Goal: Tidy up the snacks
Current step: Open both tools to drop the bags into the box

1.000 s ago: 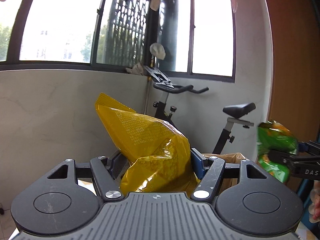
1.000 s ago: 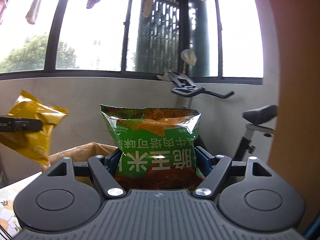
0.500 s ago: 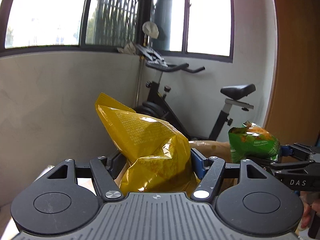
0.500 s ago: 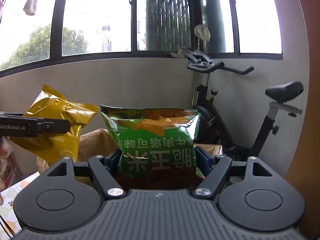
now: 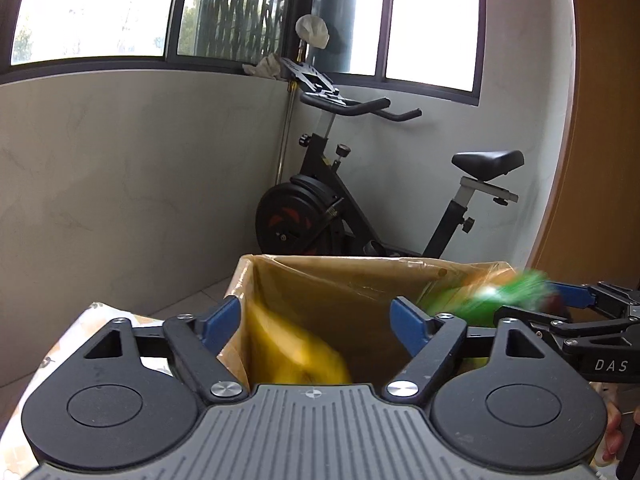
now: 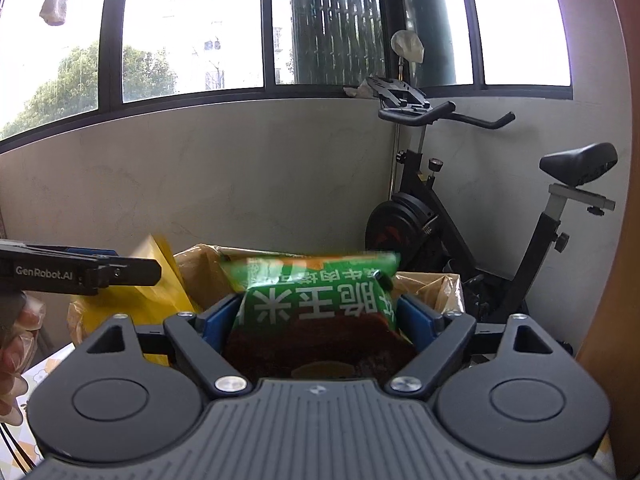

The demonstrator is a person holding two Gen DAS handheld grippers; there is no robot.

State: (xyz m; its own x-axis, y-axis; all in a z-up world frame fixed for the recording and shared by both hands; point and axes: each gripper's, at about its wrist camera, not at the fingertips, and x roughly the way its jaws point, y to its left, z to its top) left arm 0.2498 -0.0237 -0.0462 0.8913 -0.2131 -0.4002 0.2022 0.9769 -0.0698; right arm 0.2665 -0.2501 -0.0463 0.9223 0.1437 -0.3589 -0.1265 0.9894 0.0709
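Observation:
The blurred yellow snack bag [image 5: 296, 356] is dropping into the open cardboard box [image 5: 360, 268], clear of both blue pads. My left gripper [image 5: 316, 320] stands above the box with its jaws opening. In the right wrist view the green snack bag [image 6: 320, 296] sits low between the blue pads, its top edge blurred as it slips down. My right gripper [image 6: 318, 324] has its jaws opening, pads just off the bag. The green bag [image 5: 480, 300] also shows as a blur by the right gripper [image 5: 540, 304] over the box's right side. The left gripper [image 6: 120, 270] hangs over the yellow bag [image 6: 160, 296].
An exercise bike [image 5: 360, 208] stands in the corner behind the box, under the windows. A grey wall [image 5: 120, 180] runs along the left and a wooden panel [image 5: 600, 160] along the right. A patterned tablecloth [image 5: 72, 332] lies under the box. A hand [image 6: 16, 344] holds the left gripper.
Both grippers moved forward and down over the box, then widened their jaws. The yellow bag left the left pads and fell; the green bag slid lower between the right pads.

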